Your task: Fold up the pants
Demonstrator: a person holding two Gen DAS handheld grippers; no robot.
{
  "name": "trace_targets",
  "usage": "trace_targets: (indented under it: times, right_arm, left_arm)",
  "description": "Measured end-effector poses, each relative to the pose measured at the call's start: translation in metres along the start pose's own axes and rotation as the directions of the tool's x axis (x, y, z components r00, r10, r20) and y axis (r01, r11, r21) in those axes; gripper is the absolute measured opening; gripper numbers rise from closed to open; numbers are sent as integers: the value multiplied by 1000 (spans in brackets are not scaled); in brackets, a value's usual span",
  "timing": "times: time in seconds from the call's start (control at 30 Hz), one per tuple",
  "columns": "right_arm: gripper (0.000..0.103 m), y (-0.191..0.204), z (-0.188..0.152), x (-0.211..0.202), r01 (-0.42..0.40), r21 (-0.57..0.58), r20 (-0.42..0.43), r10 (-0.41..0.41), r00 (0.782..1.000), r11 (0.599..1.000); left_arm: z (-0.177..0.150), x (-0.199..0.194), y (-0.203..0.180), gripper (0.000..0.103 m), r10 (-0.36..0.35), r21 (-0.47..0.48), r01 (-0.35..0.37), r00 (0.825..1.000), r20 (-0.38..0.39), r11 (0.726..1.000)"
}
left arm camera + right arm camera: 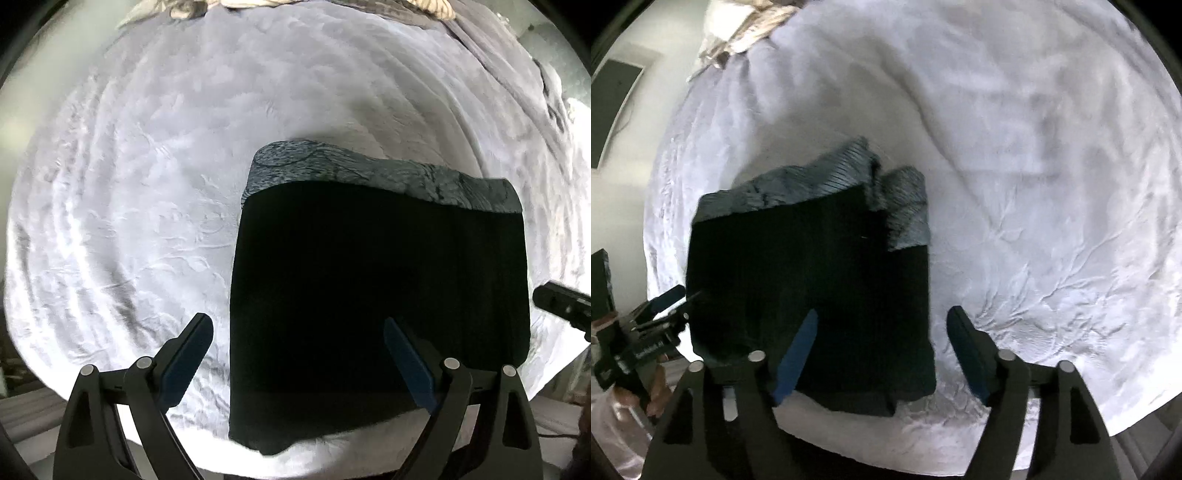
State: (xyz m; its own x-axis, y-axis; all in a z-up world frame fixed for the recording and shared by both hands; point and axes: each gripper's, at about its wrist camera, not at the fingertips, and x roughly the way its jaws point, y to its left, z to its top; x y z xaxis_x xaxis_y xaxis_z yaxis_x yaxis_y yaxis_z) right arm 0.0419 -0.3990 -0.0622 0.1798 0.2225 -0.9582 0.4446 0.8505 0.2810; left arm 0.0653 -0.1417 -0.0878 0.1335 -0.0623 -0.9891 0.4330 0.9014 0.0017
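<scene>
The black pants (376,295) lie folded into a compact rectangle on the pale blanket, with a grey ribbed band (369,173) along the far edge. My left gripper (297,326) is open and empty, hovering over the pants' near left edge. My right gripper (882,325) is open and empty over the pants' (812,288) near right edge. In the right wrist view the grey band (849,177) looks uneven, with a second piece (910,210) offset to the right. The left gripper (661,306) shows at the left of the right wrist view, the right gripper (561,306) at the right of the left wrist view.
A wrinkled pale blanket (129,203) covers the bed all around the pants. A beige striped cloth (757,33) lies at the bed's far end. A dark panel (613,107) is on the wall to the left.
</scene>
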Motion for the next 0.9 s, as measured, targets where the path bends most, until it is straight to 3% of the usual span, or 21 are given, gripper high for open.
trace_targets:
  times: [0.1, 0.2, 0.47, 0.63, 0.9]
  right_arm:
    - [80, 22, 3, -7, 39, -22, 25, -38, 999, 999]
    - [80, 38, 2, -8, 61, -35, 30, -60, 998, 998]
    - [90, 45, -15, -7, 128, -54, 30, -127, 991, 990]
    - [90, 53, -17, -5, 194, -72, 47, -191, 980, 978]
    - [91, 53, -21, -11, 217, -58, 64, -213, 975, 974]
  left_arm:
    - [-4, -8, -10, 94, 31, 10, -31, 999, 15, 999]
    - [-7, -12, -12, 103, 35, 12, -35, 999, 17, 999]
    - [-15, -16, -12, 103, 50, 10, -50, 999, 0, 999]
    - [-17, -17, -14, 103, 68, 19, -68, 998, 4, 997]
    - [-18, -17, -16, 103, 71, 19, -71, 997, 8, 997]
